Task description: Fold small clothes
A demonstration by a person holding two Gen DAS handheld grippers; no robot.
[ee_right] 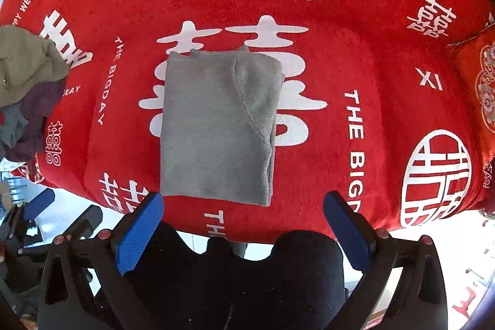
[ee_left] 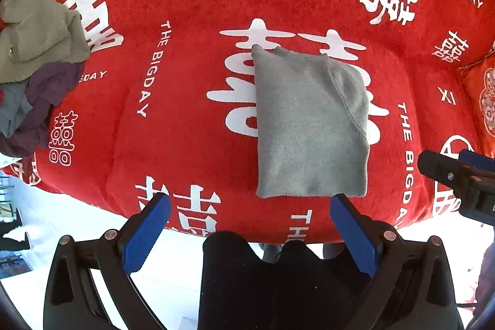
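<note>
While both grippers hang above the bed pointing straight down, nothing sits between either pair of blue pads. At the bottom of the left wrist view the left gripper [ee_left: 250,200] stands spread wide, gripping nothing, with the person's dark trousers [ee_left: 263,283] below it. The right gripper [ee_right: 243,198] shows the same at the bottom of its own view: fingers as far apart as they go, nothing held.

Just beyond the fingertips, in the middle of each frame, the grey garment [ee_left: 309,126] lies folded into a neat rectangle, flat on the red blanket [ee_left: 191,144] with its white characters and "THE BIGDAY" lettering. No pad touches it.

Further out, at the left edge, a loose pile of clothes [ee_left: 34,64] waits, olive on top, purple and blue-grey beneath. At the far right edge sits a red embroidered cushion [ee_right: 482,88].
</note>
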